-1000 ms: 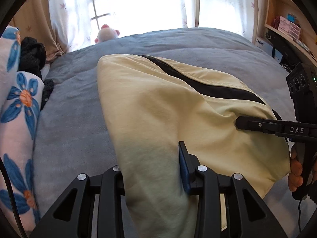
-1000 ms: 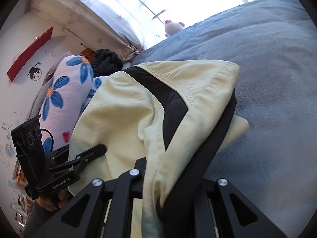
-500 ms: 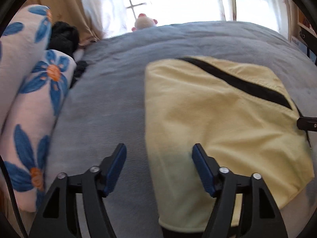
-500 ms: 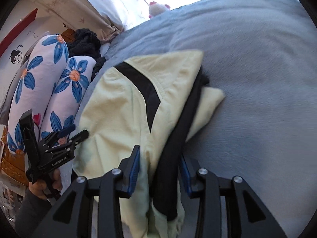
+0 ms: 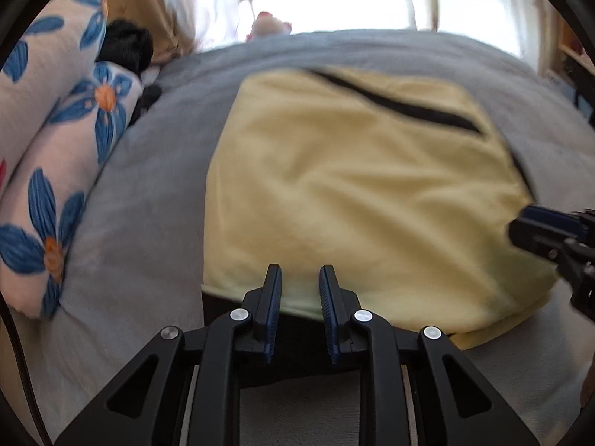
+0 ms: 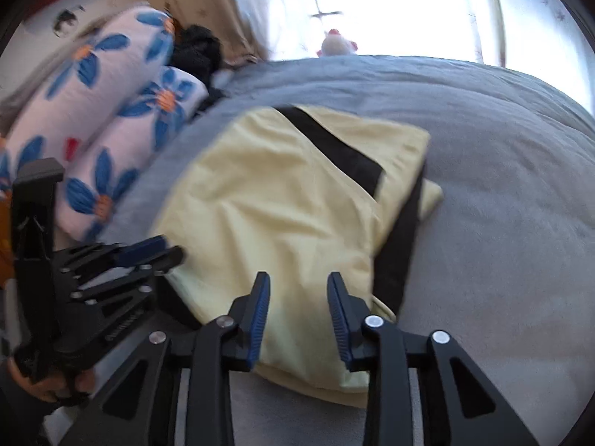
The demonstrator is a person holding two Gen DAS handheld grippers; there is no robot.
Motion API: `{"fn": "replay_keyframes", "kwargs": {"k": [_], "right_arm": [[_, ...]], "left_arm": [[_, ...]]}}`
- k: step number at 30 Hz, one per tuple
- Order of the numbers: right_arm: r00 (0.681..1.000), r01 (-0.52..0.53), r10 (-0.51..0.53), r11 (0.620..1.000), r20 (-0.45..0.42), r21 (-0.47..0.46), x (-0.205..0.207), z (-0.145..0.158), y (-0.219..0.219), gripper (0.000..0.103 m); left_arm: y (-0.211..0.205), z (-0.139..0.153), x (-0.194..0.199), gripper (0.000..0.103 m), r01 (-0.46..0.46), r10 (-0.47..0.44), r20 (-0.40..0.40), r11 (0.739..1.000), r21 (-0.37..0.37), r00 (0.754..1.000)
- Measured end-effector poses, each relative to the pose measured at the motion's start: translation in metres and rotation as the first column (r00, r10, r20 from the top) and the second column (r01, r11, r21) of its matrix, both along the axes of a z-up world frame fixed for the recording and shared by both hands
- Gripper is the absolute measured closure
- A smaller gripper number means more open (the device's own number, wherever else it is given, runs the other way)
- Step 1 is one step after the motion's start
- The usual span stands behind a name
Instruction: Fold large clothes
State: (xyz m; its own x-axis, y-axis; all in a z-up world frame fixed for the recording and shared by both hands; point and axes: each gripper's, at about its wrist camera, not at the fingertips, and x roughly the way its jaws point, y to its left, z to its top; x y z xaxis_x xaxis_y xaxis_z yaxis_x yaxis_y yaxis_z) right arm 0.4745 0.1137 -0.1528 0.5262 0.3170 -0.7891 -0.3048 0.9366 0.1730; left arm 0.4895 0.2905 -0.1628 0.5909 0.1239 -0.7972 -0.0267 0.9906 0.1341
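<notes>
A pale yellow garment with black stripes [image 5: 357, 193] lies folded flat on the grey bed [image 5: 148, 186]; it also shows in the right wrist view [image 6: 282, 200]. My left gripper [image 5: 299, 278] hovers at the garment's near edge, jaws a little apart and empty. My right gripper [image 6: 299, 286] is open and empty above the garment's near right corner. Each gripper shows in the other's view, the right one [image 5: 539, 226] at the garment's right edge, the left one [image 6: 148, 256] at its left edge.
Two white pillows with blue flowers [image 5: 48, 156] lie along the bed's left side, with a black cloth [image 5: 126, 44] behind them. A small plush toy [image 5: 267, 26] sits at the far edge by the bright window. Grey blanket [image 6: 502, 186] spreads to the right.
Both grippers have let go of the garment and pulled back toward me. The garment now lies flat on the bed. My left jaws have narrowed since half a second ago.
</notes>
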Motion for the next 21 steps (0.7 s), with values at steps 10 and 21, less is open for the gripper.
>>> {"fn": "replay_keyframes", "kwargs": {"k": [10,21], "right_arm": [[0.996,0.047,-0.038,0.993,-0.082,0.11,-0.005,-0.013,-0.045,0.101],[0.996,0.051,-0.042,0.993,-0.084,0.109,-0.043,0.049,-0.057,0.1]], "left_arm": [[-0.005,-0.002,-0.01,0.07,0.011,-0.011,0.0,1.0,0.019,1.0],[-0.028,0.059,-0.055,0.028,0.013,-0.01,0.026,0.996,-0.085,1.0]]}}
